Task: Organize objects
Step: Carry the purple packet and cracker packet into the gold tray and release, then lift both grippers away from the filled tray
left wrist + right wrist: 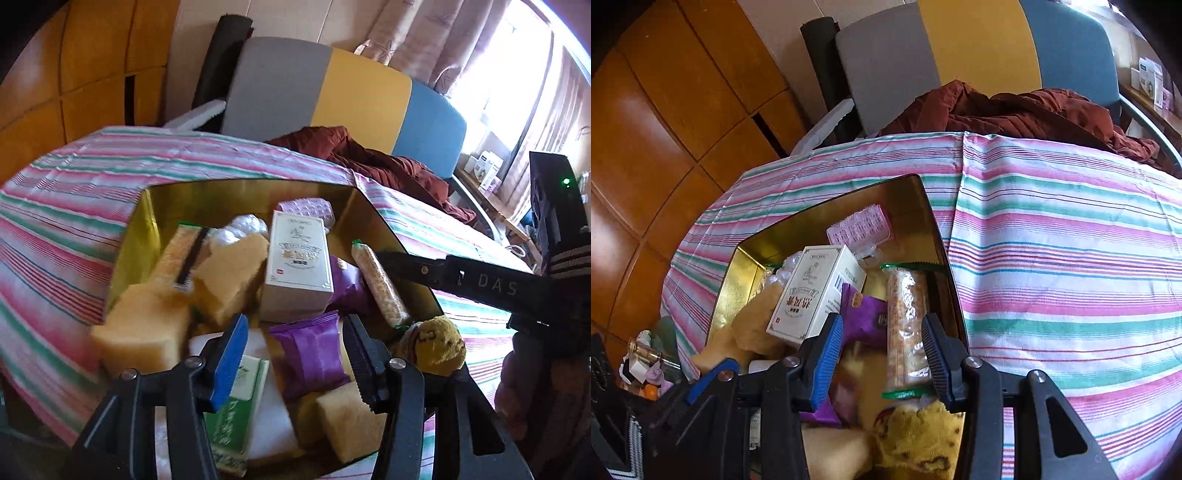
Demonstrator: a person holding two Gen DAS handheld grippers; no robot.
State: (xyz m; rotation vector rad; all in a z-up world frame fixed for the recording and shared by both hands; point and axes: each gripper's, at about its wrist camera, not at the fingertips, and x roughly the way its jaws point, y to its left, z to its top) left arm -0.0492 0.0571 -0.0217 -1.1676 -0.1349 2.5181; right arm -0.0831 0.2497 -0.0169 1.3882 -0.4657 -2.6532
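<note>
Snacks crowd the gold tin (140, 236): left gripper (295, 354) hangs wide open, empty, over a purple packet (310, 354), probably choosing; "DAS" reads on the other tool. Right gripper (882, 354) gapes over the cracker sleeve (907, 317), holding nothing; the white box (812, 291) print is unreadable.

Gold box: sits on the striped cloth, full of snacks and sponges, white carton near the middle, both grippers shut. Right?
Not quite: both grippers are open. The left gripper straddles a purple packet in the left wrist view; the right gripper gapes over the gold box. The striped cloth and white carton are as stated.
</note>
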